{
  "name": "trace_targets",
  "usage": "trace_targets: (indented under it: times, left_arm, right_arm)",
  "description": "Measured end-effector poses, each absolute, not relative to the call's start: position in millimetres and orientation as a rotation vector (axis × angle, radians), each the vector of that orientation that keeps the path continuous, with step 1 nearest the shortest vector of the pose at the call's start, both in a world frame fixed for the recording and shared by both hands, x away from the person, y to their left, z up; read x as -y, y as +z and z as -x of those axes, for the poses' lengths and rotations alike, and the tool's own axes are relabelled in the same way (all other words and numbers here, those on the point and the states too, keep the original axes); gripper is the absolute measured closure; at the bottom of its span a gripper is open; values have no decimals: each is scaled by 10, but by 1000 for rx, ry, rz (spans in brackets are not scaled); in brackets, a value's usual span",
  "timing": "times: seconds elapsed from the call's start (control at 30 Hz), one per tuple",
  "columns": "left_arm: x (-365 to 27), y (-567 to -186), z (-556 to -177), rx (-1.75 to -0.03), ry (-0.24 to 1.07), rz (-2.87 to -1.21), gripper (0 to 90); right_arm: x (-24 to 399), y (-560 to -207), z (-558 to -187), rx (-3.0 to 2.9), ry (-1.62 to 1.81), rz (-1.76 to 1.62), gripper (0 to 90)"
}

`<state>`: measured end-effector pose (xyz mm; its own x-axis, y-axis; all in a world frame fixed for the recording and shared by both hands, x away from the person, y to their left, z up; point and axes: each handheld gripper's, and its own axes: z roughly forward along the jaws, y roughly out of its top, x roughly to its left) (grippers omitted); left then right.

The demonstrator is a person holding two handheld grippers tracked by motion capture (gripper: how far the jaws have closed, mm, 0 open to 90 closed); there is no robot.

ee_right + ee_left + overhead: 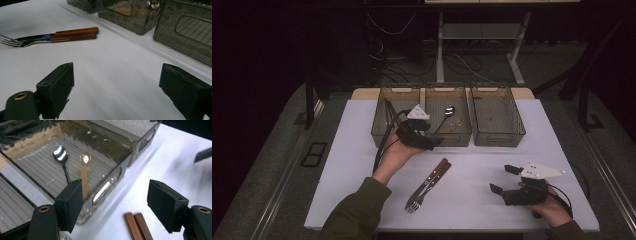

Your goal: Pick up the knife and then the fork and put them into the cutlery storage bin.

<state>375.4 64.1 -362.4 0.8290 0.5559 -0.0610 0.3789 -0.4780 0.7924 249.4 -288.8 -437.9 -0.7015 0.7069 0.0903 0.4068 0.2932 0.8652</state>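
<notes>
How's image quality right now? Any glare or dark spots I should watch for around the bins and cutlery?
High view: dim, surroundings nearly black, only the white table lit. Left gripper view: strong glare on the spoon and the middle bin front wall, which warps reflections. Right gripper view: evenly lit, the forks sharp, near jaws soft.

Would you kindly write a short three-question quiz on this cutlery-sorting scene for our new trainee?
1. True or false: the left gripper is clamped on a utensil.
2. Which bin holds the spoon: A left, B middle, C right?
3. What are the handles of the utensils lying on the table made of?

Key: 1. False; its jaws stand open with nothing between them. 2. B. 3. Wood; two brown handles lie side by side.
</notes>
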Motion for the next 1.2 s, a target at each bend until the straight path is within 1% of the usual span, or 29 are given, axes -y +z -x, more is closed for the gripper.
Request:
trace_targets:
  times: [0.13,0.2,0.27,0.43,0.67,0.87,1.2]
  left_arm:
    - [-707,-3704,-3626,-688,242,-2118,286]
    - [-741,-3745,-3560,-681,239,-2112,302]
    - [-779,-3785,-3503,-662,228,-2131,359]
    - [-855,-3905,-3354,-674,186,-2127,444]
    - [-877,-4059,-3170,-672,168,-2146,569]
    - [-884,-4170,-3054,-686,192,-2160,628]
    - [-819,-4320,-3053,-721,175,-2190,659]
  right_arm:
    - [2887,-4379,-2492,-2256,1369,-1012,127]
    - [2889,-4379,-2493,-2254,1366,-1009,127]
    - [2891,-4382,-2493,-2254,1366,-1021,127]
    - [2900,-4388,-2498,-2252,1361,-1019,127]
    - [2891,-4389,-2499,-2258,1351,-1020,127]
    - [2893,-4385,-2485,-2259,1348,-1016,127]
    - [2894,-4387,-2489,-2261,1341,-1015,127]
